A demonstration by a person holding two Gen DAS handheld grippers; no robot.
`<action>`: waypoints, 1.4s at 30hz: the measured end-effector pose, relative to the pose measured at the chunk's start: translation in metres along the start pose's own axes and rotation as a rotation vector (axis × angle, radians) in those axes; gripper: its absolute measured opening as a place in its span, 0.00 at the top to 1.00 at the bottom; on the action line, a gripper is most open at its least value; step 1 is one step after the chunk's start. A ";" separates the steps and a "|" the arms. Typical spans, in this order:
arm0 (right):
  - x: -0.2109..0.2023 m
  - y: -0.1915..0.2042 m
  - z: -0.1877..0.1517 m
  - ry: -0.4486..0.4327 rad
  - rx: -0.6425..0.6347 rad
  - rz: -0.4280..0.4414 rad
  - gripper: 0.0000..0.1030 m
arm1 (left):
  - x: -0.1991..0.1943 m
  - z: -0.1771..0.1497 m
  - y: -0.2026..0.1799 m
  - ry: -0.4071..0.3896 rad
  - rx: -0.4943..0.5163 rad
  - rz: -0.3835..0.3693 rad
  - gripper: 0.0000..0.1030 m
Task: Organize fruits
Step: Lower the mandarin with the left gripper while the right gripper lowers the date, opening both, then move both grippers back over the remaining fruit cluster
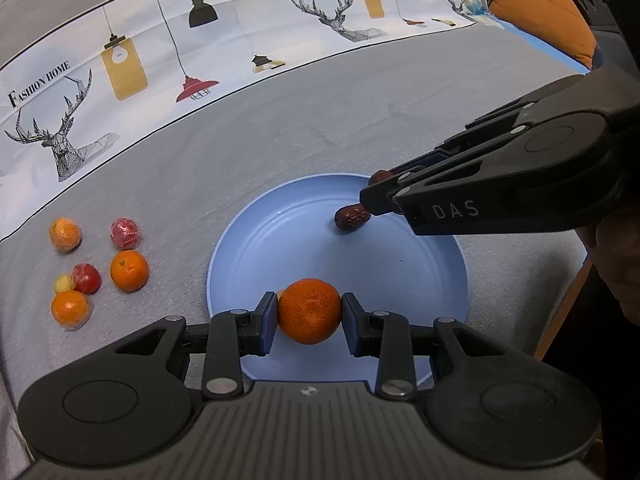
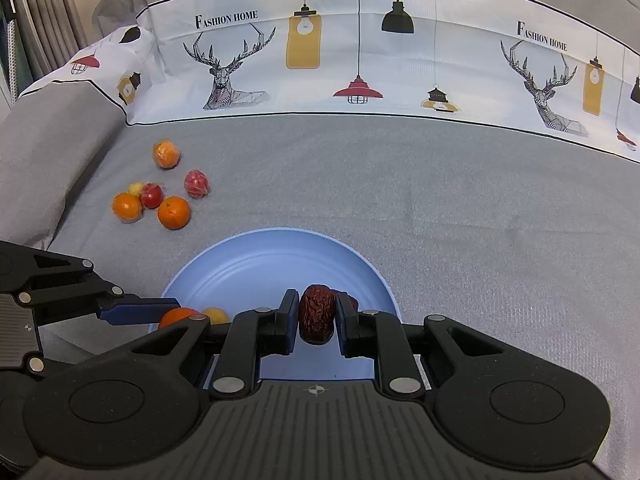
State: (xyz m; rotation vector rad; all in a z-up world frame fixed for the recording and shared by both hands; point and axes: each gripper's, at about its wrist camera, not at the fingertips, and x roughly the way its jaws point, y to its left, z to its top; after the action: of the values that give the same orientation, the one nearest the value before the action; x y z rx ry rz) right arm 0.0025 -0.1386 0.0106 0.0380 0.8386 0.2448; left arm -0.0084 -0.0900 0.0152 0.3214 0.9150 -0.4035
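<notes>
My left gripper (image 1: 309,307) is shut on an orange mandarin (image 1: 309,322) and holds it over the near rim of a blue plate (image 1: 360,272). A small yellow fruit (image 1: 281,293) peeks out behind the mandarin. From the right, my right gripper (image 1: 368,200) reaches over the plate's far side, shut on a wrinkled red date (image 1: 352,218). In the right wrist view the date (image 2: 317,316) sits between the right gripper's (image 2: 317,300) blue pads above the plate (image 2: 260,264). A second date (image 2: 353,301) shows behind the right finger. My left gripper (image 2: 172,308) comes in from the left with the mandarin (image 2: 178,316).
Several loose fruits lie on the grey cloth left of the plate: mandarins (image 1: 129,271) (image 1: 70,309), wrapped red ones (image 1: 125,233) (image 1: 86,278), a wrapped orange one (image 1: 65,233). A printed fabric band (image 1: 240,32) runs along the back. An orange cushion (image 1: 540,12) lies far right.
</notes>
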 end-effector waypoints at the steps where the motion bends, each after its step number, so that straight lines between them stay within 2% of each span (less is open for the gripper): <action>1: 0.000 0.000 0.000 0.000 -0.002 -0.001 0.80 | 0.001 0.000 0.000 0.000 0.004 0.000 0.64; 19: 0.000 0.001 -0.001 0.002 -0.007 0.000 0.80 | 0.001 0.000 -0.002 0.001 0.014 -0.006 0.63; 21: 0.000 0.002 0.000 0.005 -0.006 0.002 0.80 | 0.003 0.000 -0.002 0.012 0.010 -0.019 0.60; 22: 0.000 0.002 0.000 0.006 -0.007 -0.002 0.80 | 0.005 0.000 -0.002 0.026 0.008 -0.029 0.53; 23: 0.001 0.002 0.000 0.009 -0.008 -0.011 0.71 | 0.006 0.000 -0.002 0.031 0.008 -0.026 0.35; 24: 0.000 0.002 0.000 0.005 -0.006 -0.031 0.59 | 0.005 0.000 -0.002 0.027 0.014 -0.007 0.25; 25: -0.002 0.001 0.000 -0.009 0.000 -0.052 0.38 | 0.005 0.000 -0.001 0.018 0.016 0.016 0.24; 26: -0.005 -0.001 0.002 -0.027 0.011 -0.067 0.32 | 0.004 0.001 0.002 0.012 0.005 0.030 0.24; 28: -0.009 -0.007 0.003 -0.051 0.045 -0.070 0.32 | 0.002 0.003 0.014 0.002 -0.052 0.042 0.25; 29: -0.010 -0.009 0.004 -0.059 0.061 -0.074 0.32 | -0.001 0.004 0.021 -0.006 -0.085 0.050 0.26; 31: -0.011 -0.014 0.006 -0.073 0.082 -0.089 0.32 | -0.008 0.006 0.035 -0.034 -0.143 0.074 0.38; 33: -0.011 -0.016 0.007 -0.084 0.101 -0.097 0.32 | -0.021 0.009 0.047 -0.084 -0.179 0.104 0.68; 35: -0.013 -0.017 0.009 -0.099 0.111 -0.093 0.33 | -0.042 0.014 0.060 -0.150 -0.188 0.135 0.81; 39: -0.024 -0.019 0.014 -0.153 0.122 -0.058 0.33 | -0.098 0.019 0.082 -0.291 -0.132 0.224 0.82; 42: -0.024 -0.024 0.017 -0.166 0.154 -0.054 0.33 | -0.135 0.007 0.100 -0.369 -0.041 0.340 0.82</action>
State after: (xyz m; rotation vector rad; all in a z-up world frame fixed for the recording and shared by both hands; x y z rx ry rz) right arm 0.0045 -0.1666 0.0362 0.1776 0.6907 0.1234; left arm -0.0300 0.0216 0.1390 0.3443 0.4939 -0.1226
